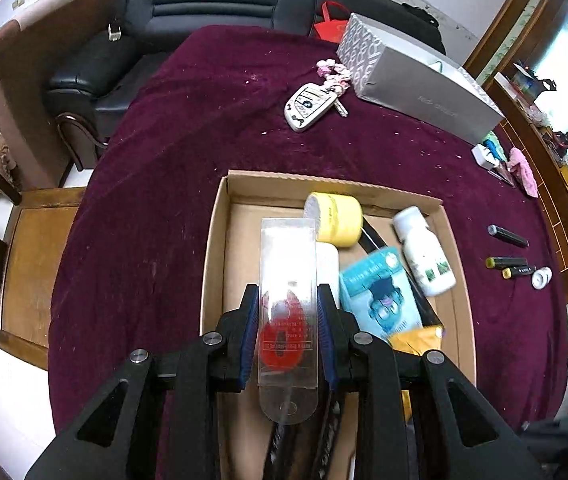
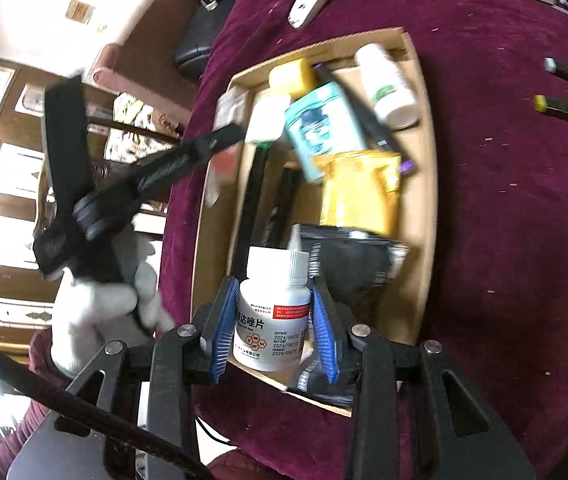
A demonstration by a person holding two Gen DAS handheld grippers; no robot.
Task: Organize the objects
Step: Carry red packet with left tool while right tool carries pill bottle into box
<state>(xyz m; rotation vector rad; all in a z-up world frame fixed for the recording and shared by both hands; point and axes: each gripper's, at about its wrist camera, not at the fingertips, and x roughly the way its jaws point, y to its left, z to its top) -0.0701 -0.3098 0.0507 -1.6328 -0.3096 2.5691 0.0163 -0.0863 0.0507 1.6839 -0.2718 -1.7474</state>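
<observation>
Covering the tabletop, a plush maroon cloth, lint-specked; black leather sofa beyond the far edge, wood cabinets at the sides. Shallow cardboard box sits near the front edge, holding a yellow tape roll, white bottles, glossy packets. Left gripper pinches a flat clear plastic pack over the box. Right gripper clamps a white pill bottle above the box's near rim. Key fob lies by a grey carton toward the far edge.

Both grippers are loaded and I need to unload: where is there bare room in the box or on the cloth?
Cardboard box: a bare strip runs along its left wall, beside the clear packet. Its right half is crowded. The purple cloth lies open left of the box, and between the box and the key fob.
</observation>
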